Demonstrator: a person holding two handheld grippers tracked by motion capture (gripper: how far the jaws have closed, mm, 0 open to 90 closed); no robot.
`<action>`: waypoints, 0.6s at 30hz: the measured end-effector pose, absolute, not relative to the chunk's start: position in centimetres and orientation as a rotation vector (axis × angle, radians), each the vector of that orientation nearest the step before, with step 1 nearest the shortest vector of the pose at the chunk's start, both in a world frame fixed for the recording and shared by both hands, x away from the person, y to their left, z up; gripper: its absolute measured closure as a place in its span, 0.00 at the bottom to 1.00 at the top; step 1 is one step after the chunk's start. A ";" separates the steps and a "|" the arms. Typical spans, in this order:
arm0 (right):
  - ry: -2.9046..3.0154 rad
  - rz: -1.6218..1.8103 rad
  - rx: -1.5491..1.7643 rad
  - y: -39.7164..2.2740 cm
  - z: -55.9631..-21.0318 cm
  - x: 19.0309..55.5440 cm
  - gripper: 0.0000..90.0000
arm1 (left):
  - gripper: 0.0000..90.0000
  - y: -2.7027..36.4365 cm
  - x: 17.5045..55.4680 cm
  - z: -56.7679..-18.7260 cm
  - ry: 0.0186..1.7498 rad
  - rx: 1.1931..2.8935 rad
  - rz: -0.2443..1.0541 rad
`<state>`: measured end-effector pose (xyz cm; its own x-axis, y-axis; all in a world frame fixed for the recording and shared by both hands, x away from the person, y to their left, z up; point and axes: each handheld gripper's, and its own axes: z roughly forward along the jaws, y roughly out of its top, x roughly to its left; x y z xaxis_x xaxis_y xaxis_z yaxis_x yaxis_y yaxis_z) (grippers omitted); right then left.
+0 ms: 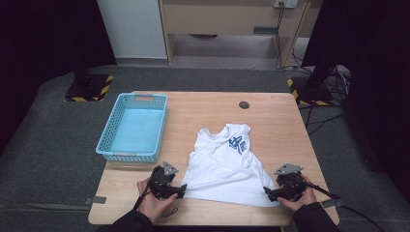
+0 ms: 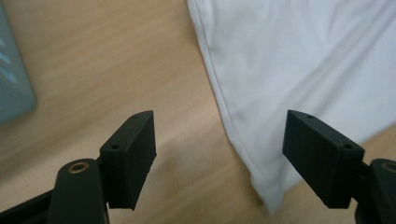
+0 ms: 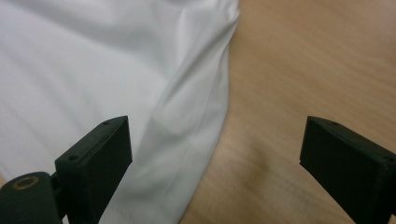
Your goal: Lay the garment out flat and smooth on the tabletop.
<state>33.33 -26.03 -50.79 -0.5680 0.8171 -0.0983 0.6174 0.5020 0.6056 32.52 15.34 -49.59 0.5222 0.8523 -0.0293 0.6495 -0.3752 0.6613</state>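
Observation:
A white sleeveless shirt [image 1: 227,164] with a blue print lies flat on the wooden table [image 1: 275,121], hem toward the person. My left gripper [image 1: 183,190] is at the hem's left corner, held in the person's left hand. Its jaws stand open, and the shirt's side edge [image 2: 289,84] runs between them without being pinched [image 2: 219,154]. My right gripper [image 1: 267,192] is at the hem's right corner. It is open too [image 3: 215,158], with the shirt's edge [image 3: 116,70] lying just inside the left jaw and bare wood under the other.
A light blue plastic basket [image 1: 111,145] stands on the table's left half, near the far edge. A small grey round disc [image 1: 244,105] sits at the back of the table. Dark carpet surrounds the table, and stands with cables are at the back right.

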 end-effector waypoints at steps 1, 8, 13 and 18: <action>2.347 0.773 1.210 -26.0 -50.5 33.6 0.10 | 0.28 15.3 32.9 -49.5 1.222 2.112 0.435; 2.255 0.814 1.247 -24.9 -50.3 36.6 0.10 | 0.28 14.0 36.1 -50.2 1.236 2.078 0.492; 2.278 0.752 1.234 -24.1 -51.0 37.9 0.10 | 0.29 12.6 37.5 -51.3 1.229 2.128 0.495; 2.288 0.707 1.239 -23.8 -51.6 39.1 0.10 | 0.30 11.3 37.9 -52.0 1.194 2.202 0.528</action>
